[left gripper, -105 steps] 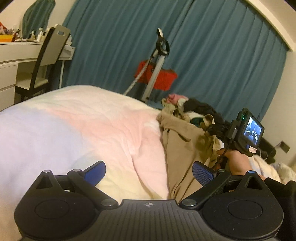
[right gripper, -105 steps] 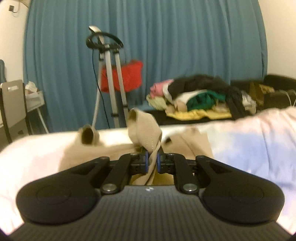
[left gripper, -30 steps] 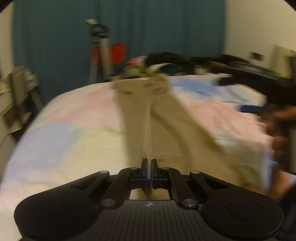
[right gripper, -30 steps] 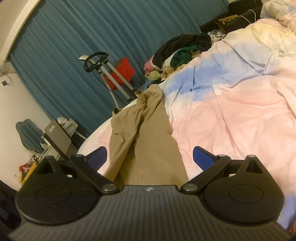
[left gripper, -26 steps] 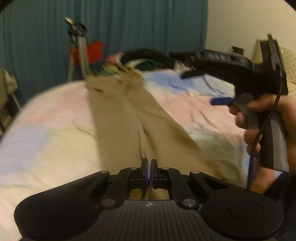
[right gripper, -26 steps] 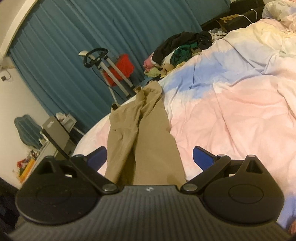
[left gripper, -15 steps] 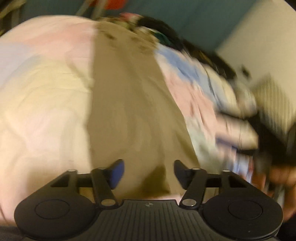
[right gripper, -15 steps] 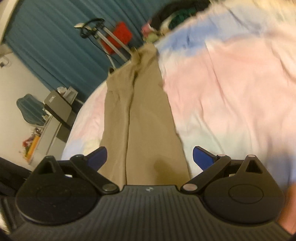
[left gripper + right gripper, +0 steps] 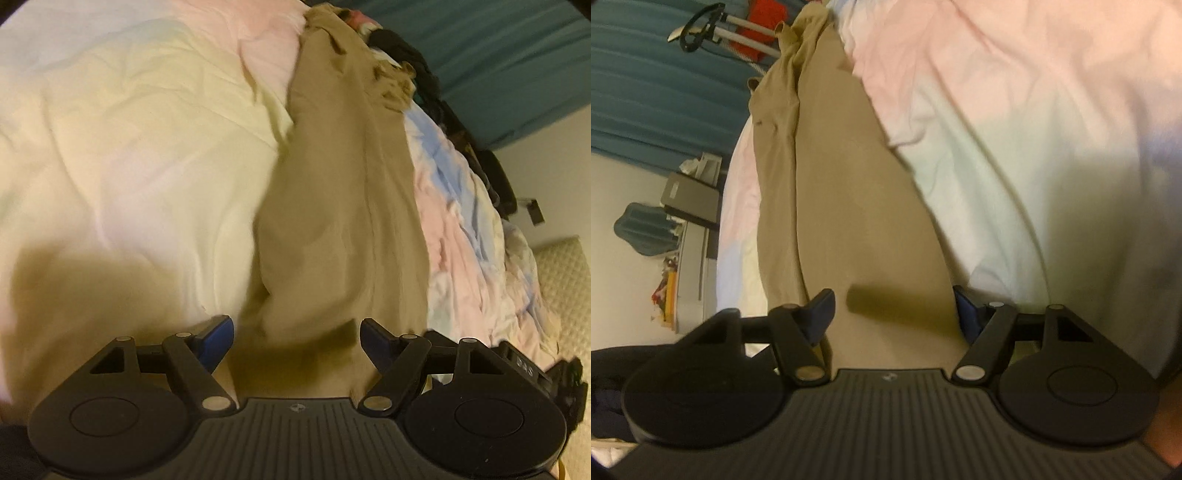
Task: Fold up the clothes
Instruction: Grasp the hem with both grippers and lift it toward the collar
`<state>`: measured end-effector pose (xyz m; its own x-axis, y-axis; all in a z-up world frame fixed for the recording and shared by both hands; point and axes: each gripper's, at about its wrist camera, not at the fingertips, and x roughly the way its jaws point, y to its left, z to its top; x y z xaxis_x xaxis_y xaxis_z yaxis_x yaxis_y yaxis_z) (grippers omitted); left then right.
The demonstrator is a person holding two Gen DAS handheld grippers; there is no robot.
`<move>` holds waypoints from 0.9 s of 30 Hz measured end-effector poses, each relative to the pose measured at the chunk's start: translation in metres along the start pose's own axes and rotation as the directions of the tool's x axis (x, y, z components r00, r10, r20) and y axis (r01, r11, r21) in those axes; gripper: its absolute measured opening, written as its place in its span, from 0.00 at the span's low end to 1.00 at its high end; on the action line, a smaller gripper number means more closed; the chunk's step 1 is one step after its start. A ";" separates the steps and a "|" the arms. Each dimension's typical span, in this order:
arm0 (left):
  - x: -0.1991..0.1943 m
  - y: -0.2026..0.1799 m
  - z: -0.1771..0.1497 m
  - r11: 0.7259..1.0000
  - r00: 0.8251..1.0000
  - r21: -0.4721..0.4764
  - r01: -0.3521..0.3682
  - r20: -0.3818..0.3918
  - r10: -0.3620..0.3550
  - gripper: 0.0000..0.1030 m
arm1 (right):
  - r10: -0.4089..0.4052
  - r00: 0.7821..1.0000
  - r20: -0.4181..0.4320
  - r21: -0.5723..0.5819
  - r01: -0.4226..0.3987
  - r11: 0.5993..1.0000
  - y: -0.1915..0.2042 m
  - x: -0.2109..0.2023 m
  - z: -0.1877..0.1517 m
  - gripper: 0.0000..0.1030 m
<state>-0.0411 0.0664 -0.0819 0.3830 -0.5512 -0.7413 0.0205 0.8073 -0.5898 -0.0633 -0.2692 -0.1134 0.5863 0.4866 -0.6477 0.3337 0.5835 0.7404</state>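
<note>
We see a pair of tan cotton trousers (image 9: pixel 332 192) laid out lengthwise on a bed covered with a pastel duvet in pink, cream and pale blue patches (image 9: pixel 129 155). The legs lie side by side, touching along a centre seam, and run away from both cameras toward the far edge of the bed. The near end of the fabric sits just ahead of both tools.

Left gripper (image 9: pixel 297 341): we note its blue-padded fingers (image 9: pixel 218 338) standing apart, jaws having just been opening. The near end of the trousers lies between them, but the pads do not press on it. Its shadow falls on cloth and duvet below.

Right gripper (image 9: pixel 894 308): fingers (image 9: pixel 822 310) also apart, jaws having just been closing from a wider gap. The trouser leg (image 9: pixel 849 184) lies between them; the right finger sits at the cloth's edge where it meets the duvet (image 9: pixel 1034 147). We cannot tell if it touches.

In the left view the right tool's black body (image 9: pixel 535 369) shows at the lower right. A teal curtain (image 9: pixel 498 48) hangs behind a heap of dark clothes (image 9: pixel 417 62). In the right view, a metal stand (image 9: pixel 720 29) and a red item (image 9: pixel 764 14) stand before the curtain.
</note>
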 end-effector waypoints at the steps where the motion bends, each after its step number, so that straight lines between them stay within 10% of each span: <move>1: 0.001 -0.001 -0.003 1.000 1.000 0.012 0.003 -0.009 -0.003 0.61 | 0.007 1.000 -0.011 0.004 -0.007 1.000 0.001 -0.001 -0.002 0.64; 7: 0.002 0.001 -0.011 1.000 1.000 -0.019 0.019 0.011 -0.018 0.07 | -0.026 0.999 -0.027 -0.052 0.024 0.998 0.017 -0.011 -0.021 0.27; 12: -0.019 0.007 -0.006 0.985 0.987 -0.080 0.152 0.060 -0.147 0.04 | -0.008 1.000 0.028 -0.111 0.012 0.994 0.038 -0.035 -0.024 0.09; 22: -0.121 -0.029 0.020 0.947 0.926 -0.048 0.316 0.235 -0.297 0.03 | 0.177 0.963 0.204 -0.261 -0.121 0.958 0.109 -0.135 0.002 0.07; 27: -0.167 -0.029 -0.020 0.947 0.911 -0.022 0.322 0.281 -0.303 0.03 | 0.230 0.945 0.234 -0.354 -0.137 0.925 0.110 -0.182 -0.025 0.08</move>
<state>-0.1245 0.1309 0.0523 0.6021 -0.6872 -0.4065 0.1221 0.5823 -0.8038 -0.1515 -0.2775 0.0812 0.8030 0.4418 -0.3999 -0.0334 0.7034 0.7100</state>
